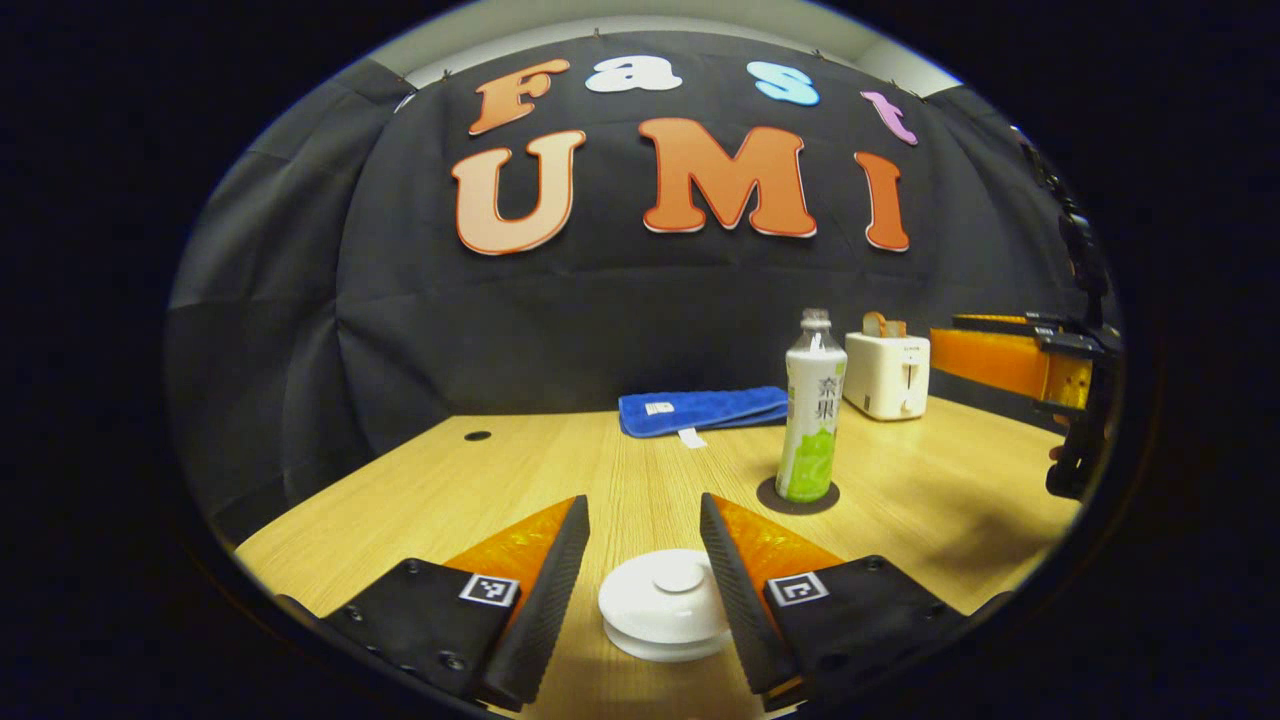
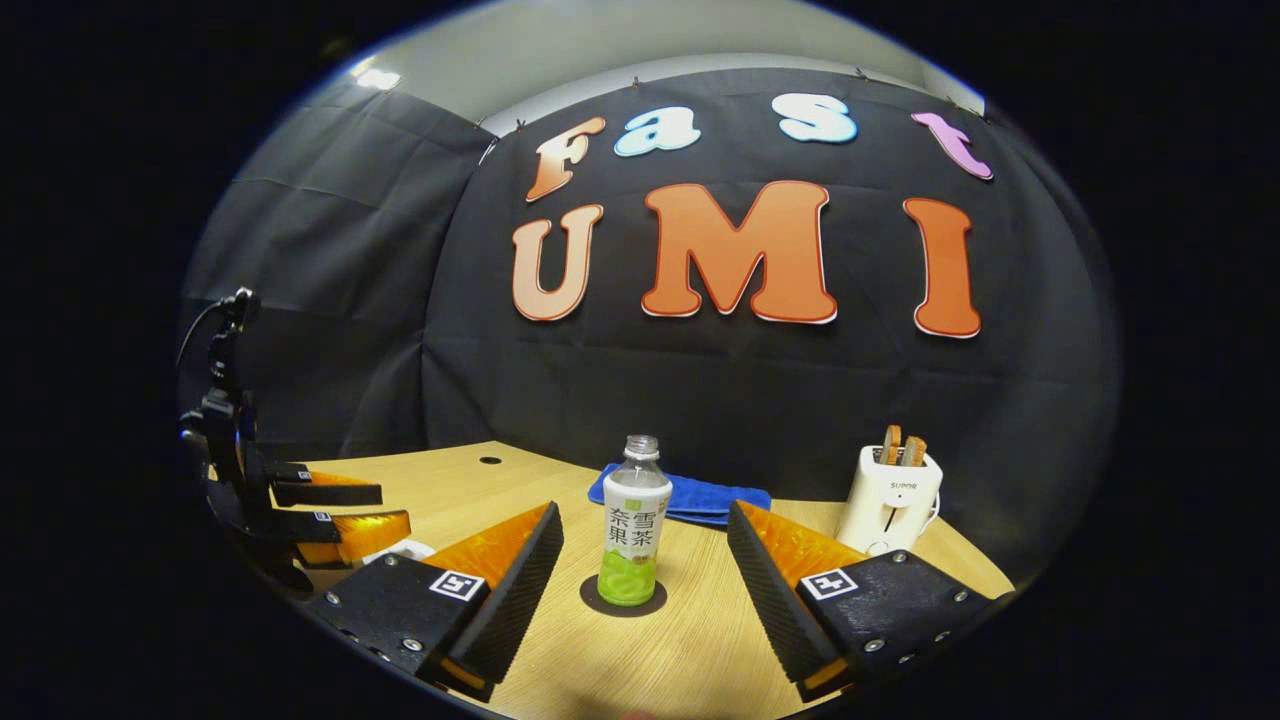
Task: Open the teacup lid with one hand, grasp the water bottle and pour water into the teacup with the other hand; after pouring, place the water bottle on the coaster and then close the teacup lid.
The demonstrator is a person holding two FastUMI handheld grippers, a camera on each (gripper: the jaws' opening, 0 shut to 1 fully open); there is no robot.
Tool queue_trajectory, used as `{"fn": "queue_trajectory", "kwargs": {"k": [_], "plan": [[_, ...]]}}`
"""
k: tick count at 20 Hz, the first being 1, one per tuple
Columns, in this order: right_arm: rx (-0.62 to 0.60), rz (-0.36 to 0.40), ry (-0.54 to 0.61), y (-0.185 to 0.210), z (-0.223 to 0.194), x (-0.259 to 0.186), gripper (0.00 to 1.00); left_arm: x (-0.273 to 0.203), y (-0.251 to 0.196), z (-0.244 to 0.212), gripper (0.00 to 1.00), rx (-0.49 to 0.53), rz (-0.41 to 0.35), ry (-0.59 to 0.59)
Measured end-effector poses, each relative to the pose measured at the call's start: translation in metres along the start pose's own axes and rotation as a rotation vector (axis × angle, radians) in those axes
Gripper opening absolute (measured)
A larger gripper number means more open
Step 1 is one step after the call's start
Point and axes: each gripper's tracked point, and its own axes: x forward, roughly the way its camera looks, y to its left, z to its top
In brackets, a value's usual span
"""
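Left gripper (image 1: 645, 560) spread wide at 6 o'clock in the left gripper view, fingers flanking the lidded teacup (image 1: 667, 605), not touching, nothing held. Bottle (image 1: 811, 410) upright on the coaster (image 1: 770, 497) at 4 o'clock, uncapped. Towel (image 1: 700, 408) and toaster (image 1: 886, 372) behind it on the table (image 1: 450, 490).

Right gripper (image 2: 645, 570) likewise wide open and empty in the right gripper view, bottle (image 2: 632, 535) centred beyond the fingers at 6 o'clock, apart from both. Left gripper (image 2: 330, 510) at 9 o'clock.
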Motion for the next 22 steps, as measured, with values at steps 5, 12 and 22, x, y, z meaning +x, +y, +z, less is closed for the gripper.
{"fn": "queue_trajectory", "kwargs": {"k": [5,12,22], "plan": [[-0.044,-0.073,-0.017,-0.008,0.024,-0.021,0.99,-0.016,0.010,0.063,0.92,-0.081,0.022,-0.101],[0.009,-0.139,-0.016,-0.013,0.050,-0.041,0.99,-0.022,-0.002,0.127,0.96,-0.064,0.035,-0.160],[0.039,-0.180,-0.092,-0.024,0.084,-0.046,0.99,-0.027,-0.019,0.161,0.94,-0.080,0.026,-0.210]]}}
